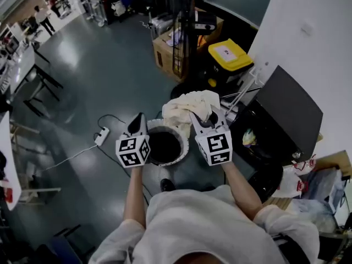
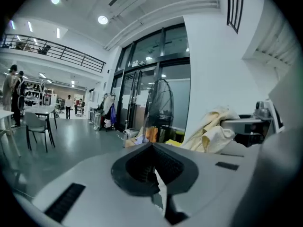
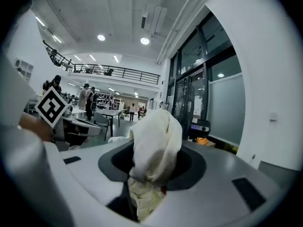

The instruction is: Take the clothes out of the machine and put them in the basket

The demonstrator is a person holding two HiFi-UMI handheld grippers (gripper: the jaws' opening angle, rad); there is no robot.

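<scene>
Over the grey floor [image 1: 99,70], we are holding the left hand-held gripper [image 1: 137,121] just beside the left rim of the round white basket [image 1: 184,152], its jaws pressed together with nothing between them. Our right hand-held gripper [image 1: 204,121] is clamping a cream cloth [image 1: 190,106], which is bunching up above the basket's far right rim, outside its dark interior. The dark machine [image 1: 286,114] is standing near the basket's right side.
</scene>
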